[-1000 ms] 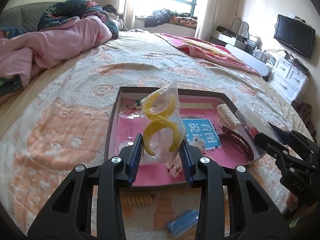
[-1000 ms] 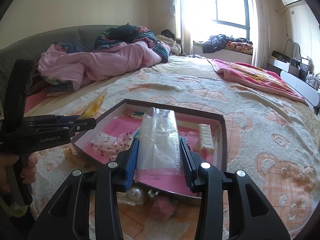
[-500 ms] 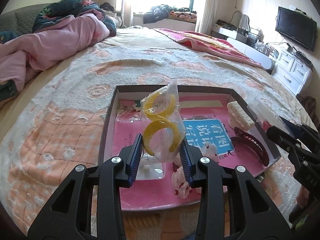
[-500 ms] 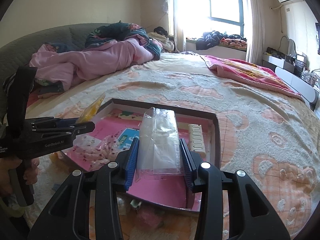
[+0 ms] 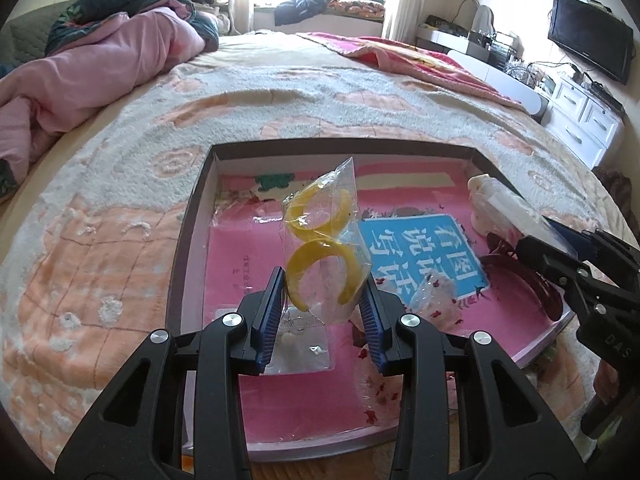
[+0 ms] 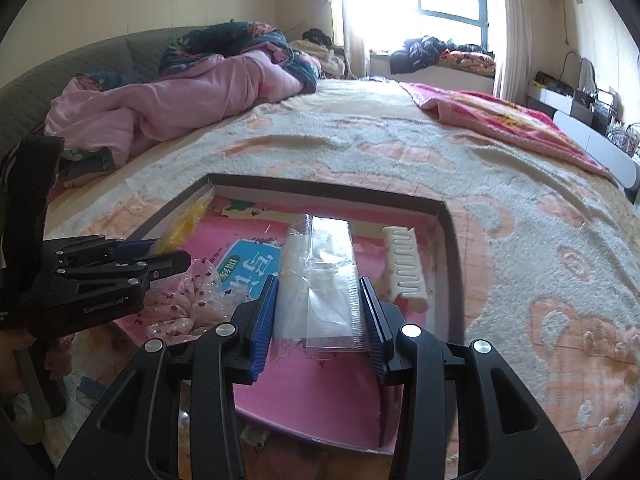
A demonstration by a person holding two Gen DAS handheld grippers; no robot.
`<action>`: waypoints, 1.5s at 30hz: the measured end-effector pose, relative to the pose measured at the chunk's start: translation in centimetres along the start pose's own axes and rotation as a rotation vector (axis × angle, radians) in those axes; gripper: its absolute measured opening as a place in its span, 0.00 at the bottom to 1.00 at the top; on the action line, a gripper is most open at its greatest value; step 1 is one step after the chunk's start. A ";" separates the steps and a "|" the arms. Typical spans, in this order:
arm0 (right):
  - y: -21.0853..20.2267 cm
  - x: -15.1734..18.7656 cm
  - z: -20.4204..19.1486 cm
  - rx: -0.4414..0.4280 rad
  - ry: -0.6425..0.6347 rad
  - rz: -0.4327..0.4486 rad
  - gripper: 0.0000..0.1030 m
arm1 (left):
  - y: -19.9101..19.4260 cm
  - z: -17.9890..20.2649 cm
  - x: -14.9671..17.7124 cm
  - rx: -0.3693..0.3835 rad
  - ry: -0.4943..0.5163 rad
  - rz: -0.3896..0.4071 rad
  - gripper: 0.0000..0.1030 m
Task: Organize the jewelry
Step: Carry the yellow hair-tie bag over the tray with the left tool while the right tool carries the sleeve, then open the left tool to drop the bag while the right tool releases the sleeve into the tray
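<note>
Jewelry in packets is what both grippers carry over the shallow box (image 5: pixel 188 240) that lies on the bed (image 5: pixel 280 92).

From the left wrist, the left gripper (image 5: pixel 324 304) has its fingers (image 5: pixel 270 312) closed on the lower end of a clear bag of yellow rings (image 5: pixel 322 248). The bag stands up and forward from the fingers, its long axis running away from the camera, with two open yellow rings stacked one above the other inside. It hangs above the left-middle of the box's pink floor, near a flat clear packet (image 5: pixel 304 336) that lies directly beneath the fingers. The right gripper (image 5: pixel 568 264) comes in from the right edge, over the box's right side.

From the right wrist, the right gripper (image 6: pixel 320 312) has its fingers (image 6: pixel 264 316) clamped on the sides of a clear flat sleeve (image 6: pixel 320 276). The sleeve's long axis points straight ahead, over the right half of the box, just beside a white comb clip (image 6: pixel 404 264) lying along the right wall.

Judging by this, each release is a short drop; the left one sits nearer the box's open left half.
</note>
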State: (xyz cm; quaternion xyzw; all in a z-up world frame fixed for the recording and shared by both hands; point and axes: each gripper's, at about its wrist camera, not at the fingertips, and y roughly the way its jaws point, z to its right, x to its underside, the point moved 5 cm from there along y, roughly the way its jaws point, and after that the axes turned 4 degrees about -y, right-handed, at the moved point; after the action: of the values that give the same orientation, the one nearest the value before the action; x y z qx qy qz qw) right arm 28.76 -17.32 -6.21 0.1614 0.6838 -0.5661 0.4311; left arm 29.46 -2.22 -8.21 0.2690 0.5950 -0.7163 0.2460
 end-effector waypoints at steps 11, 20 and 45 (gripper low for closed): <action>2.1 0.1 -0.9 0.009 -0.007 -0.062 0.37 | 0.5 -0.4 0.2 0.000 -0.011 -0.023 0.29; 2.6 0.5 -1.1 0.007 -0.006 -0.082 0.39 | 0.6 -0.3 0.3 0.000 -0.010 -0.026 0.31; -5.6 1.3 0.6 0.048 0.077 0.107 0.79 | -5.2 -0.4 -0.6 0.063 -0.078 0.092 0.83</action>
State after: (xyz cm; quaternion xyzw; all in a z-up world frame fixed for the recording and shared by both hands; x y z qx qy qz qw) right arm 24.29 -19.97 -3.69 0.2297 0.6763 -0.5520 0.4303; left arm 26.43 -0.96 -4.15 0.2752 0.5493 -0.7325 0.2932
